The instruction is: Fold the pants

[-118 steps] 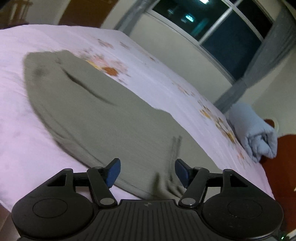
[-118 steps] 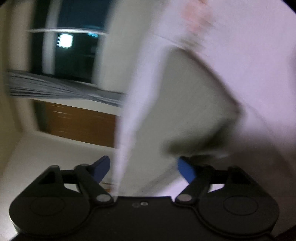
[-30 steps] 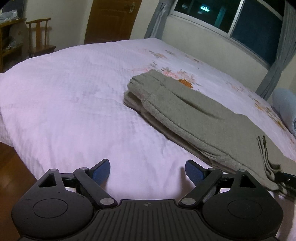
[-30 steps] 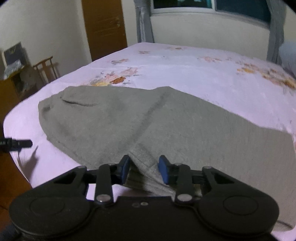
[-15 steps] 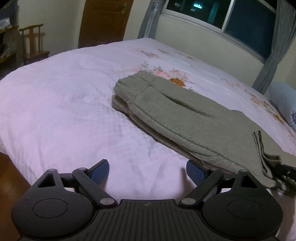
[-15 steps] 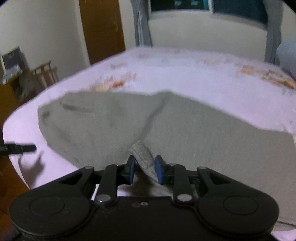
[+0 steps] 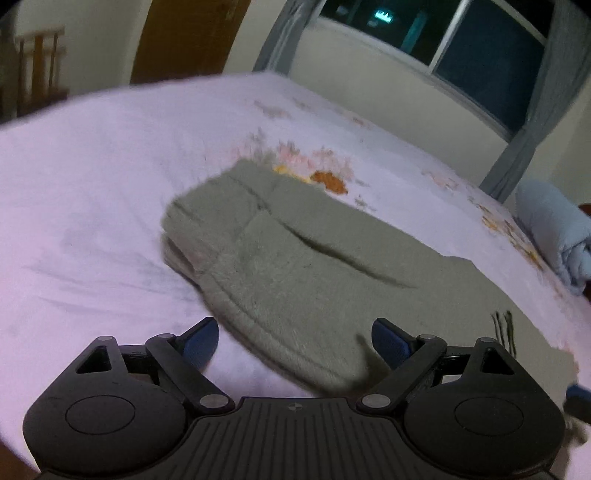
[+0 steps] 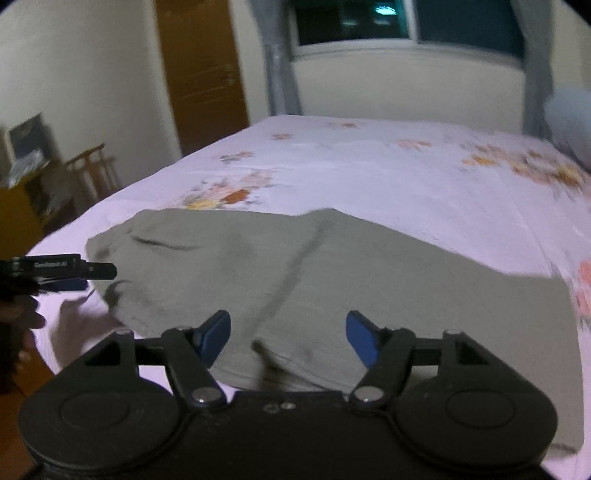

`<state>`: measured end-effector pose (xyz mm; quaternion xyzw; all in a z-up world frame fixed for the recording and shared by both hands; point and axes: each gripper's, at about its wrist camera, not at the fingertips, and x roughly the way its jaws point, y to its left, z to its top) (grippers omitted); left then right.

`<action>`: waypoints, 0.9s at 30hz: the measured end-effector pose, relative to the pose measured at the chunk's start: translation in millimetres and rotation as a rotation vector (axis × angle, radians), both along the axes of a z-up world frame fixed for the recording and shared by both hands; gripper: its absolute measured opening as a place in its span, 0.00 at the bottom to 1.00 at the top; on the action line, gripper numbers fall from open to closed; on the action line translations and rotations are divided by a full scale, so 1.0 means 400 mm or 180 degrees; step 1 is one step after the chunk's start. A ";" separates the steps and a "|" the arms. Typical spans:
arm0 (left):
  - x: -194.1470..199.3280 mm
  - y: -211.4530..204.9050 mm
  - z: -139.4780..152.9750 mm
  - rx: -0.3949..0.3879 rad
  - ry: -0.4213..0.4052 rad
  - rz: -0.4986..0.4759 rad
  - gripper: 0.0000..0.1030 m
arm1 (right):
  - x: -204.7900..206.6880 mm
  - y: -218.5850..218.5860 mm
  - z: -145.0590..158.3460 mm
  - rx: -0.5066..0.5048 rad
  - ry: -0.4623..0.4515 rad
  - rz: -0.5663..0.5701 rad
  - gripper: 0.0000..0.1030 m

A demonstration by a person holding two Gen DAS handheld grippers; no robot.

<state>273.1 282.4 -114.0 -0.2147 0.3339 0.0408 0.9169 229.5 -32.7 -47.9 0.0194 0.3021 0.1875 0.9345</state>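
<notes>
Grey-green pants (image 7: 306,258) lie folded lengthwise on the pink floral bed sheet (image 7: 92,177), waistband end to the left. My left gripper (image 7: 294,341) is open and empty, hovering over the near edge of the pants. In the right wrist view the pants (image 8: 351,273) spread across the sheet (image 8: 406,173). My right gripper (image 8: 288,338) is open and empty just above the near edge of the cloth. The left gripper's tip (image 8: 70,273) shows at the far left, beside the waistband end.
A rolled blue blanket (image 7: 554,232) lies at the bed's far right. A wooden door (image 8: 203,70), a window (image 8: 406,22) with grey curtains and a wooden chair (image 8: 96,170) stand beyond the bed. The bed edge runs just below both grippers.
My right gripper has opened and let go of the pants fabric it pinched. My left gripper has moved in over the near edge of the pants.
</notes>
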 end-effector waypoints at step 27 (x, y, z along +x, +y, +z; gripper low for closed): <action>0.057 0.078 -0.022 -0.0397 -0.0384 0.0151 0.25 | 0.004 0.015 -0.049 -0.0117 0.0095 -0.0202 0.60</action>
